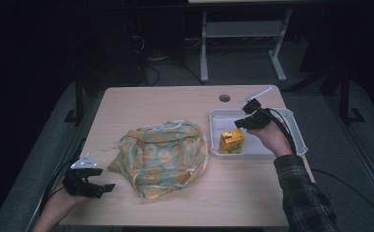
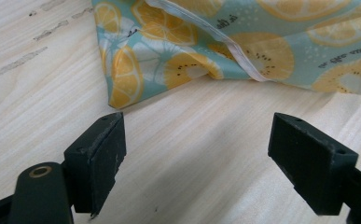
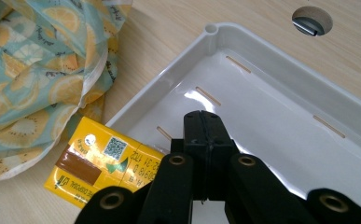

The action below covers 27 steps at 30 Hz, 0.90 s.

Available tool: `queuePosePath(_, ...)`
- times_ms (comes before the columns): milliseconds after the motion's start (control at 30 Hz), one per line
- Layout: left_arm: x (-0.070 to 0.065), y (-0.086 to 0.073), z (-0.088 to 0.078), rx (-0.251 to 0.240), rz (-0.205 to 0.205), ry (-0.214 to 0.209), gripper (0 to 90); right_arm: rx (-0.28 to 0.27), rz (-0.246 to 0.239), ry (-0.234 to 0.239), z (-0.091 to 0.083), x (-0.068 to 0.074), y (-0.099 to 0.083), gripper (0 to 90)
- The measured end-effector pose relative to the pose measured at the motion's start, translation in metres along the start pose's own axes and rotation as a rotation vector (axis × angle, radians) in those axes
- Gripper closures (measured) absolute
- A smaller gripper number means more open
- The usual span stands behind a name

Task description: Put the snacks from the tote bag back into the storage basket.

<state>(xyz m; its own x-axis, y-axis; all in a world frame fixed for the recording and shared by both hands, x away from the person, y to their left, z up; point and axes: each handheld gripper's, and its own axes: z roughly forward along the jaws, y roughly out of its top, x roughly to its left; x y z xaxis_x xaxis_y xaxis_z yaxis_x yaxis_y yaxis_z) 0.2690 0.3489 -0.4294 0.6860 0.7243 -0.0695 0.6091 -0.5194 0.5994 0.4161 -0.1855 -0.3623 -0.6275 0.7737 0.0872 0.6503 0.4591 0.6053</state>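
Right claw (image 3: 201, 140) pressed fully together, nothing between the black jaws, hovering over the white shallow plastic tray (image 3: 281, 56) at the right of the pale wooden worktop (image 3: 169, 23). Just beside and below it, in the right gripper view, a yellow drink carton (image 3: 99, 163) standing in the tray's near-left corner, top face turned to the camera: a QR code, a small round foil seal, a brown band, a printed date code partly legible, and the words "AFTER DISPOSAL" along one edge; no brand name readable. Seen from the high view (image 1: 231, 141) as an orange-yellow box with a green patch on its front, a side hidden from the claw's own camera. Also in the right gripper view, slots in the tray floor and a round cable hole (image 3: 312, 19) in the worktop beyond the rim. Left claw (image 2: 197, 158) standing wide, empty, low over bare wood at the worktop's near-left corner (image 1: 105, 186), well apart from the tray. Just ahead of it, a crumpled teal fabric bag printed with lemon and kiwi slices (image 2: 243, 42), white piping along the seams, small script lettering too tiny to read. From above, the bag (image 1: 163, 157) lying mid-worktop, between the two claws, its right edge near the tray.
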Motion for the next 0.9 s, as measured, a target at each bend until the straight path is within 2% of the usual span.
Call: queuePosePath(900, 0.0004, 0.0013, 0.002, 0.009, -0.002, -0.015, 18.8, 0.029, 0.005, 0.011, -0.0085, 0.0064, -0.007, 89.6)
